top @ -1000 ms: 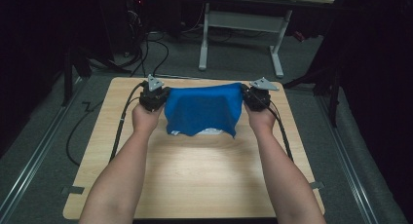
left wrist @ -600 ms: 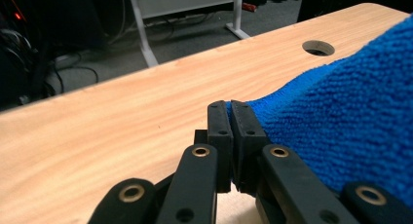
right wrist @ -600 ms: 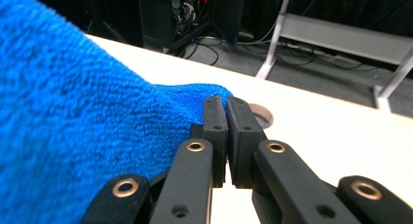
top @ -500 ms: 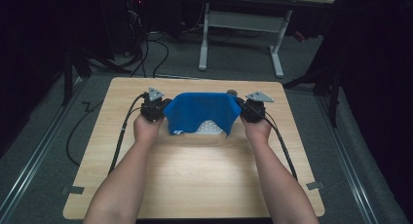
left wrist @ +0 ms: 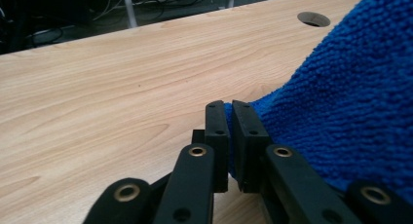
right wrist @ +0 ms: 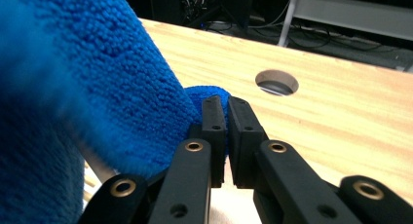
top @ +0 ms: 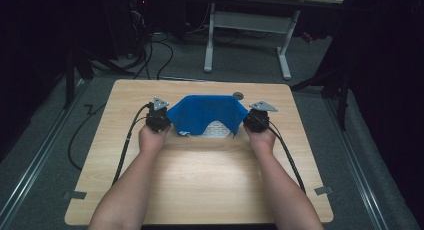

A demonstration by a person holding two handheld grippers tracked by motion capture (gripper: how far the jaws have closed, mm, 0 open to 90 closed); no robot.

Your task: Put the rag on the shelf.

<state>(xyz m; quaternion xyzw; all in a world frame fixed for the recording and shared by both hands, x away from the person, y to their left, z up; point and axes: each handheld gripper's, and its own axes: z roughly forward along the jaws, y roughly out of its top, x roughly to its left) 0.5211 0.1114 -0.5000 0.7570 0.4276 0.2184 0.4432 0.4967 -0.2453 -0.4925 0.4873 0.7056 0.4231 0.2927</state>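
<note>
A blue microfibre cloth [top: 207, 115] is stretched between two hand-held grippers above the far half of a light wooden surface [top: 200, 185]. A white patterned patch [top: 216, 129] shows under the cloth's near edge. The left hand-held gripper [left wrist: 228, 118] has its jaws pinched nearly closed on the cloth's left corner. The right hand-held gripper [right wrist: 225, 113] pinches the cloth's right corner the same way. A round cable hole [top: 238, 95] lies in the surface just beyond the cloth's far right edge. Behind the surface stands a white-legged desk [top: 250, 35] on grey floor.
</note>
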